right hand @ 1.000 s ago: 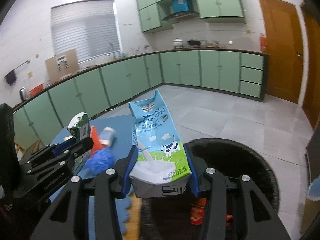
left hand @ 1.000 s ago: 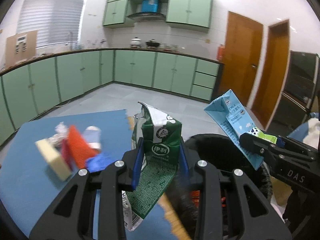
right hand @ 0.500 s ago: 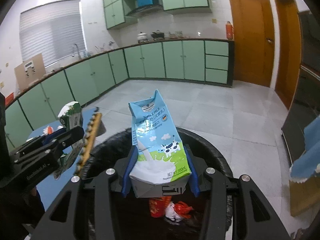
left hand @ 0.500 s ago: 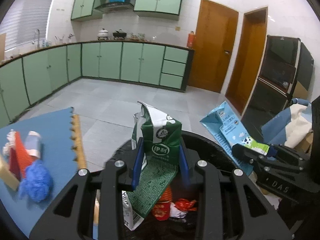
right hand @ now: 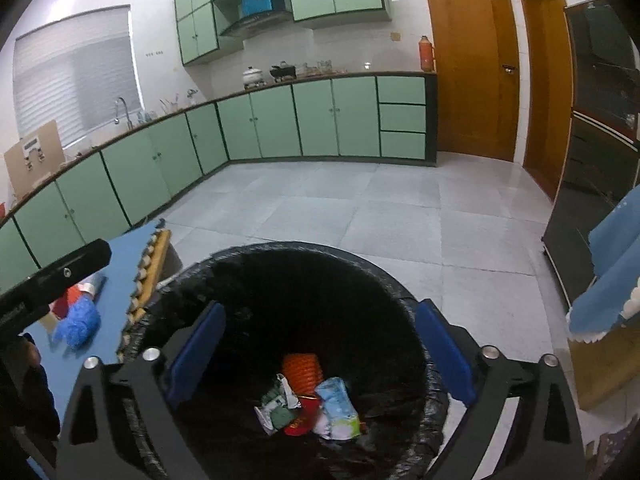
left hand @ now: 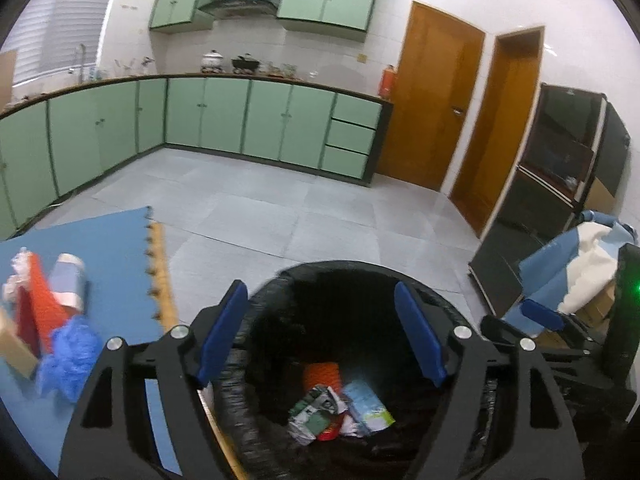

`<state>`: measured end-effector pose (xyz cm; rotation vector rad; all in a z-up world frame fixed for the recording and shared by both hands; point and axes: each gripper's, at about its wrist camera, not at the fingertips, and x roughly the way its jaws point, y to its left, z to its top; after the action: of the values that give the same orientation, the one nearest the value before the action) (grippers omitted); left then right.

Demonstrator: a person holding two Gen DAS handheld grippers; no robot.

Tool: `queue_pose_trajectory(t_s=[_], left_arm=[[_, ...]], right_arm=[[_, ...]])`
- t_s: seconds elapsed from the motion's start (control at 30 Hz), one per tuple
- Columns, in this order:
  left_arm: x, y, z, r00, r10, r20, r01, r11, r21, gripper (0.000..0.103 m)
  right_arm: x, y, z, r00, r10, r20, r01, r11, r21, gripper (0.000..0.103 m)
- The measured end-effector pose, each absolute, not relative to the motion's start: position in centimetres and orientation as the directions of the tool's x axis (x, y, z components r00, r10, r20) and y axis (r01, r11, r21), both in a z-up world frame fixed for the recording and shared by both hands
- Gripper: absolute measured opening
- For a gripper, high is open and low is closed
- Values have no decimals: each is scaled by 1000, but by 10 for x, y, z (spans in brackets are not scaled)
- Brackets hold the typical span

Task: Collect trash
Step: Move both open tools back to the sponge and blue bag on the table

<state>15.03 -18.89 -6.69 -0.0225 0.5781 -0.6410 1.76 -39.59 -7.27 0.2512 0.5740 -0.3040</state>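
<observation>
A black bin point(left hand: 276, 360) lined with a black bag stands below both grippers; its rim also shows in the right wrist view point(right hand: 416, 312). At its bottom lie the green carton point(left hand: 310, 418) point(right hand: 276, 406), the blue milk carton point(left hand: 368, 406) point(right hand: 336, 408) and an orange object point(left hand: 320, 376) point(right hand: 300, 370). My left gripper point(left hand: 320, 332) is open and empty above the bin. My right gripper point(right hand: 320, 352) is open and empty above the bin. More trash lies on the blue mat point(left hand: 116, 248): a red piece point(left hand: 38, 312), a blue crumpled piece point(left hand: 68, 356) point(right hand: 78, 322), a can point(left hand: 68, 284).
The mat's wooden edge point(left hand: 160, 276) runs next to the bin. Green cabinets point(left hand: 240, 120) line the far walls. A black cabinet point(left hand: 560, 184) and a blue and white cloth pile point(left hand: 576, 268) stand at the right. Grey floor tiles point(right hand: 360, 216) lie beyond the bin.
Both grippers opened. The green carton and the blue milk carton dropped out of them into the bin.
</observation>
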Motion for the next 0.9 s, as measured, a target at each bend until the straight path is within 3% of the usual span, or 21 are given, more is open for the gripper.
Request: queue_pose_trajectory(t_s=[0.43, 0.63, 0.9], left_arm=[[133, -37, -74, 821, -280, -497, 292, 955, -55, 82], [140, 29, -85, 850, -110, -515, 132, 991, 6, 82], [146, 78, -97, 847, 19, -532, 16, 998, 61, 82]], right_arm=[[67, -275, -60, 843, 0, -538, 110, 979, 172, 97], [104, -207, -71, 832, 105, -544, -16, 986, 165, 97], [148, -134, -101, 805, 170, -568, -106, 984, 143, 96]])
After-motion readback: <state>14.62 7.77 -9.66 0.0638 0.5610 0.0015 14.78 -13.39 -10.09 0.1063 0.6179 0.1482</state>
